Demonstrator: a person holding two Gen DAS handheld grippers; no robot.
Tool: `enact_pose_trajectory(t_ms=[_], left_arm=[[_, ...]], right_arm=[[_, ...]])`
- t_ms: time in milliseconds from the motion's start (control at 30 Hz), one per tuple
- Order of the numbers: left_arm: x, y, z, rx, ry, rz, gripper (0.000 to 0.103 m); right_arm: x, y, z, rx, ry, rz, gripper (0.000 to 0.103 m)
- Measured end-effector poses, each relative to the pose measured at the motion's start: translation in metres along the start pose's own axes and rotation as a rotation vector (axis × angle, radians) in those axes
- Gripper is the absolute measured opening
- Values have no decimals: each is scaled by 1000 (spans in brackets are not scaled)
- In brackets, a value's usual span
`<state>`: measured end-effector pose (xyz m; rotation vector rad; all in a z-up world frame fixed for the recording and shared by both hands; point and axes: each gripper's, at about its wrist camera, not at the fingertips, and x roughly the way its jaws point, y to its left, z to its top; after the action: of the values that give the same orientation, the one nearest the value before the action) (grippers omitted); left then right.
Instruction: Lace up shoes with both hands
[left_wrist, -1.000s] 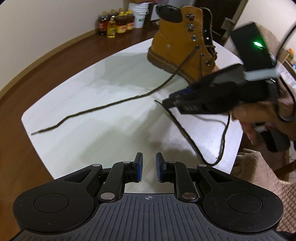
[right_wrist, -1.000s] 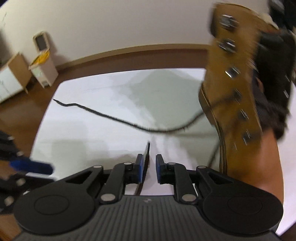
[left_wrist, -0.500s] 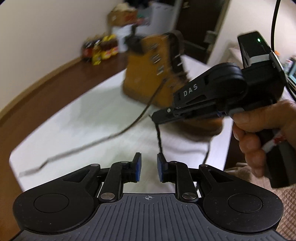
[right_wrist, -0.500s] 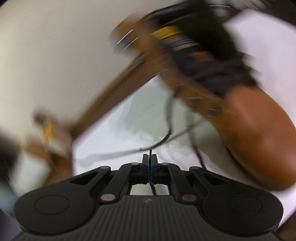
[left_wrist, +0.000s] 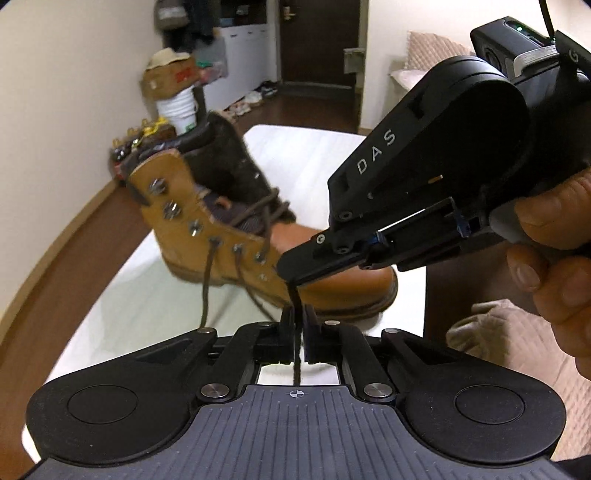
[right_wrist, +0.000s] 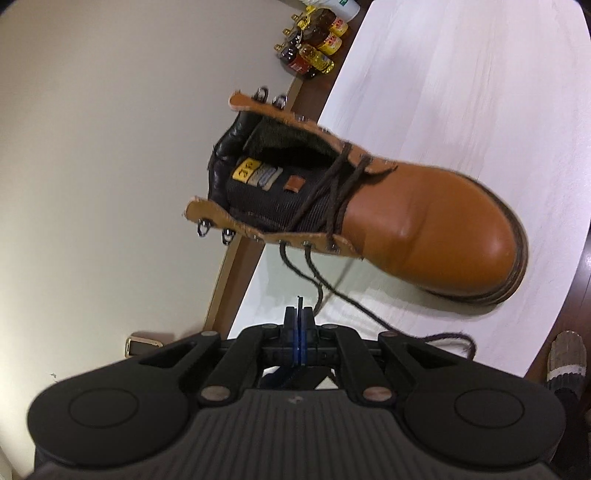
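A tan boot (left_wrist: 221, 236) (right_wrist: 424, 221) stands on the white table (left_wrist: 314, 155) (right_wrist: 461, 92), its lower eyelets laced with a dark brown shoelace (left_wrist: 296, 302). My right gripper (left_wrist: 291, 278) (right_wrist: 298, 321) is shut on the lace's end, and the tip pokes out past its blue pads. From there the lace hangs down between the fingers of my left gripper (left_wrist: 300, 325), whose jaws are closing on it and have only the lace's width left between them. A second strand (left_wrist: 205, 288) drops from a side eyelet to the table.
A person's hand (left_wrist: 554, 251) holds the right gripper. Oil bottles (right_wrist: 314, 48) stand on the brown floor by the wall, near a white bucket (left_wrist: 181, 110). A beige quilted cushion (left_wrist: 509, 350) lies off the table's right edge. A dark door is at the back.
The right gripper shut on the lace end, rolled and lifted it. The left gripper moved in under the right one, and its jaws narrowed around the hanging lace.
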<state>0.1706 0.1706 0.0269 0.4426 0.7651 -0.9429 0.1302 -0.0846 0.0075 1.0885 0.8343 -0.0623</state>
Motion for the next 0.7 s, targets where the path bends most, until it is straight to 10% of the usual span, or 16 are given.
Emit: enact_pose_trajectory(t_ms=[267,700], left_arm=[[16,7,39,10,10,49,4],[64,-1,93,359,170,234,4]], right_arm=[[-27,7,22,-214,-131,112,3],[2,-7,102,-379,-106,-30,17]])
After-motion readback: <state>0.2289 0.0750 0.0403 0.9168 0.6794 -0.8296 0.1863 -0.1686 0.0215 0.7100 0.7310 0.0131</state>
